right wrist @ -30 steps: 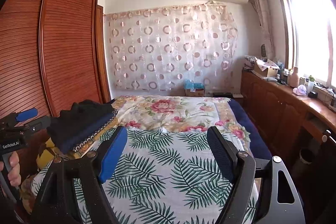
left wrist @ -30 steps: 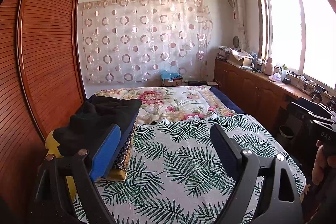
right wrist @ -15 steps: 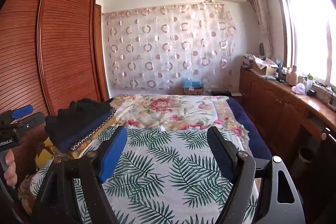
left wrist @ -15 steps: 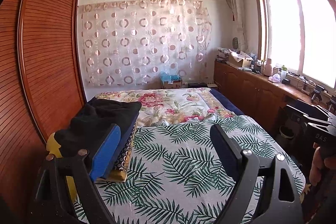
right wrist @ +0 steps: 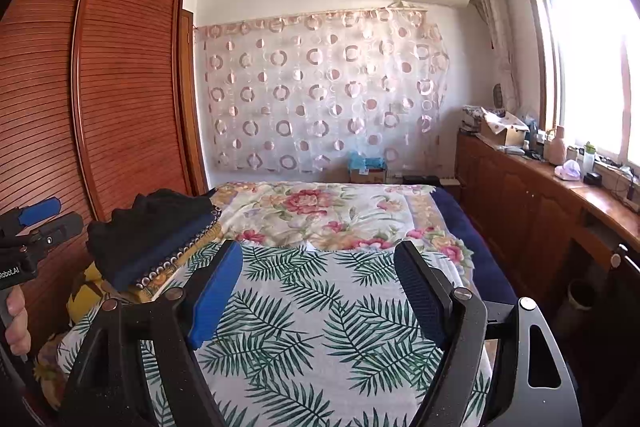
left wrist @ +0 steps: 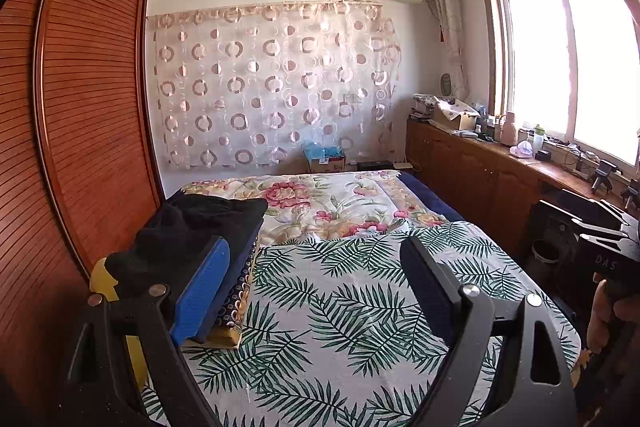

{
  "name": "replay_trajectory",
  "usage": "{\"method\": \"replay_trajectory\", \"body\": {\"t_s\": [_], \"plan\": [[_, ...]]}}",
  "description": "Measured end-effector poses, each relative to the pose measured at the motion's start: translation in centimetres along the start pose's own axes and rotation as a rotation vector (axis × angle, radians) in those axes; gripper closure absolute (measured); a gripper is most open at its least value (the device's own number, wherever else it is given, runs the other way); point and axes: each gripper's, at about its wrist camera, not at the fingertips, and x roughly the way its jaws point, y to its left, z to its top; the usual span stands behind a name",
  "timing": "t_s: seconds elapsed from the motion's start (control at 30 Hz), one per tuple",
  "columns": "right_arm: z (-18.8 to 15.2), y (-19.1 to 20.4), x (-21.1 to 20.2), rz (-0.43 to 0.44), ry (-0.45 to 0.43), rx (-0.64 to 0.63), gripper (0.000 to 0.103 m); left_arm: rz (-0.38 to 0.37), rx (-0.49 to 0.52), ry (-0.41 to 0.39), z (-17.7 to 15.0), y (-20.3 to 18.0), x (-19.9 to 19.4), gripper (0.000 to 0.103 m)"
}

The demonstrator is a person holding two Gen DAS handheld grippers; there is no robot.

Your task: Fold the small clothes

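Note:
A stack of folded dark clothes (left wrist: 200, 227) lies at the left edge of the bed, black on top, with navy, patterned and yellow pieces under it; it also shows in the right wrist view (right wrist: 152, 227). My left gripper (left wrist: 316, 247) is open and empty, held above the leaf-print sheet (left wrist: 340, 307), its blue pad (left wrist: 200, 291) in front of the stack. My right gripper (right wrist: 320, 255) is open and empty above the same sheet (right wrist: 320, 327). Each gripper shows at the edge of the other's view, the right one (left wrist: 600, 239) and the left one (right wrist: 36, 219).
A wooden slatted wardrobe (left wrist: 80, 127) runs along the left of the bed. A floral quilt (left wrist: 320, 199) covers the far half. A wooden cabinet (left wrist: 480, 167) with clutter stands under the window at right. A small bin (left wrist: 544, 255) sits by the bed's right side.
Both views have tilted slightly upward. Both grippers stay open and empty, and the clothes stack has not moved.

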Motion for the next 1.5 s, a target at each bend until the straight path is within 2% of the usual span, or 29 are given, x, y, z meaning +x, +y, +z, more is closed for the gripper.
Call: {"method": "replay_trajectory", "body": {"t_s": [1.5], "plan": [[-0.2, -1.2, 0.3, 0.000, -0.001, 0.001, 0.023, -0.001, -0.002, 0.006, -0.5, -0.2, 0.1, 0.015]]}}
